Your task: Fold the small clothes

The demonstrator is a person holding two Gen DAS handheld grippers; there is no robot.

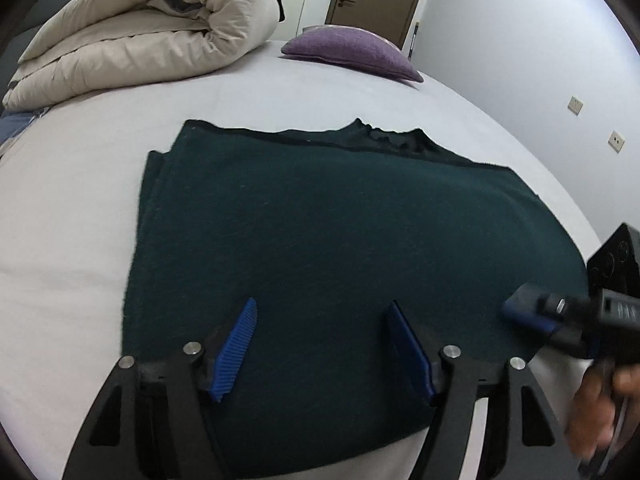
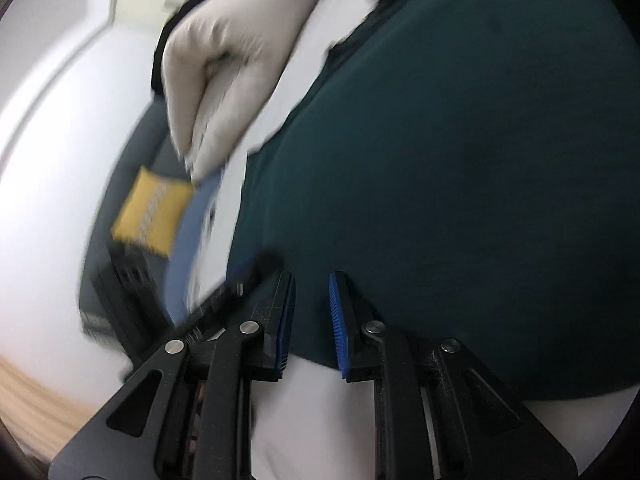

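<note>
A home bedroom: bed (image 1: 320,92), rolled duvet (image 1: 152,28), purple pillow (image 1: 352,50).

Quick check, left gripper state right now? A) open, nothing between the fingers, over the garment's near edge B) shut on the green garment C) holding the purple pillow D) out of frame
A: the left gripper has its blue pads spread wide over the near part of the dark green garment, with no fabric pinched between them.
</note>
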